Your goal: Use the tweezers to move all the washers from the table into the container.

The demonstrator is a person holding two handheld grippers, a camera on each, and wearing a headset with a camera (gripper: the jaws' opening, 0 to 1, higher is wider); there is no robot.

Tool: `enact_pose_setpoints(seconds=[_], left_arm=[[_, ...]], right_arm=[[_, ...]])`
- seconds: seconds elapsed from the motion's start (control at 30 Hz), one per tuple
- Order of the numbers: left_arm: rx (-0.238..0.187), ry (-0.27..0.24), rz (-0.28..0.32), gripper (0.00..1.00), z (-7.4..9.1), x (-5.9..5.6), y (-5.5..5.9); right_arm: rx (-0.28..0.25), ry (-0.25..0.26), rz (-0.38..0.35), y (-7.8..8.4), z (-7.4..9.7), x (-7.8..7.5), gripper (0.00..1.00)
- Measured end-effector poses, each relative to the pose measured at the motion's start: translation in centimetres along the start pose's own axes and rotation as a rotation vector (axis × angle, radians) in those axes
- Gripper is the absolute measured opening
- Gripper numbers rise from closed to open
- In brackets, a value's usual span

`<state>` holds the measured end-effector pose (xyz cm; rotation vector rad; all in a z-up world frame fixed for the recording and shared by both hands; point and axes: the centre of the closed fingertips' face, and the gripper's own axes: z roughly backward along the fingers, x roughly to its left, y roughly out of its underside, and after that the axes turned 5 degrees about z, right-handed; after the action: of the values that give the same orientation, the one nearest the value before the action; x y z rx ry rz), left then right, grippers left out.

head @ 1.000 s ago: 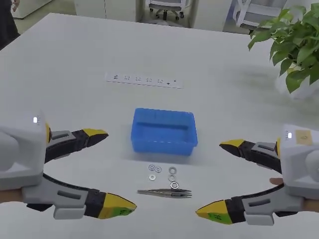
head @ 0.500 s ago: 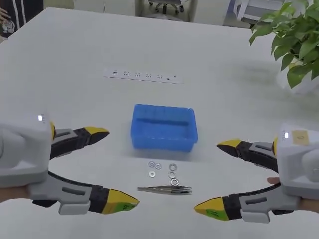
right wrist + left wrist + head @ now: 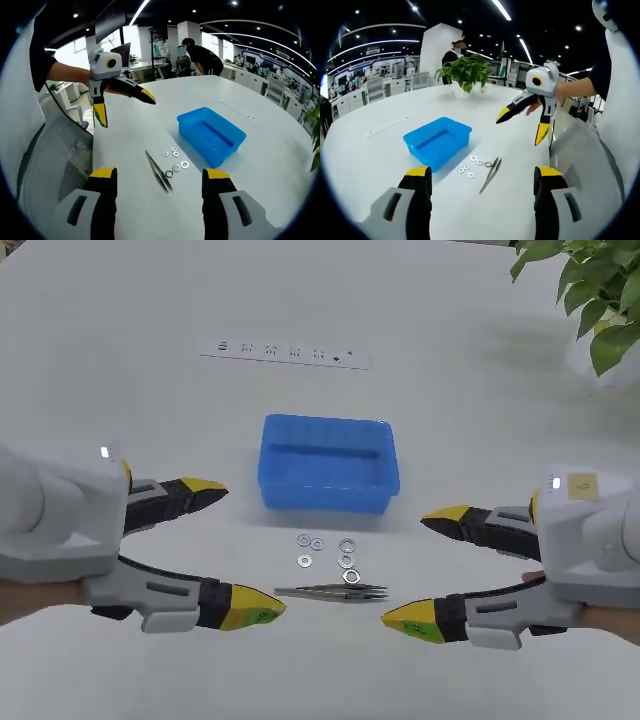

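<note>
Several small metal washers (image 3: 325,555) lie loose on the white table, just in front of a blue container (image 3: 328,462). Metal tweezers (image 3: 330,591) lie flat beside them, on the side nearest me. My left gripper (image 3: 250,548) hovers open to the left of the tweezers, with nothing in it. My right gripper (image 3: 405,570) hovers open to their right, also with nothing in it. In the left gripper view the washers (image 3: 472,166), tweezers (image 3: 491,174) and container (image 3: 437,141) lie ahead of the open jaws. The right gripper view shows the tweezers (image 3: 159,177), washers (image 3: 175,161) and container (image 3: 211,134).
A white power strip (image 3: 283,352) lies beyond the container. A potted plant (image 3: 590,300) stands at the far right. A mesh chair (image 3: 55,165) is at the table's near edge. People (image 3: 200,57) stand far behind the table.
The head camera has tilted down, so the table's things sit higher in the picture. Both grippers stay open and have edged slightly forward toward the tweezers. Nothing on the table has moved.
</note>
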<state>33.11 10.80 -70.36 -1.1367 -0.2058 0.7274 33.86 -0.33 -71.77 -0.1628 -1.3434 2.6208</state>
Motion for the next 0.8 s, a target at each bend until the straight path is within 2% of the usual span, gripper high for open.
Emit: enact_pose_setpoints(seconds=[0.13, 0.33, 0.47, 0.53, 0.6, 0.7, 0.8], left_arm=[[0.017, 0.000, -0.003, 0.86, -0.9, 0.3, 0.5], [0.078, 0.020, -0.020, 0.82, -2.1, 0.2, 2.3], [0.090, 0.041, 0.008, 0.80, -2.8, -0.2, 2.8], [0.099, 0.054, 0.017, 0.79, -3.3, -0.4, 3.1], [0.115, 0.056, 0.002, 0.77, -3.8, -0.4, 3.5], [0.150, 0.059, 0.004, 0.72, -4.6, -0.2, 4.3], [0.162, 0.062, 0.007, 0.69, -5.1, -0.1, 4.7]], right_arm=[[0.018, -0.016, 0.006, 0.4, -0.8, 0.0, 0.67], [0.063, -0.051, 0.025, 1.4, -2.0, 0.2, 0.61], [0.098, -0.064, 0.033, 2.2, -2.8, 0.0, 0.58], [0.133, -0.064, 0.037, 2.9, -3.3, -0.2, 0.52], [0.163, -0.076, 0.041, 3.5, -3.7, -0.2, 0.47], [0.182, -0.087, 0.046, 3.9, -4.5, -0.2, 0.43], [0.210, -0.088, 0.052, 4.5, -5.2, -0.4, 0.38]])
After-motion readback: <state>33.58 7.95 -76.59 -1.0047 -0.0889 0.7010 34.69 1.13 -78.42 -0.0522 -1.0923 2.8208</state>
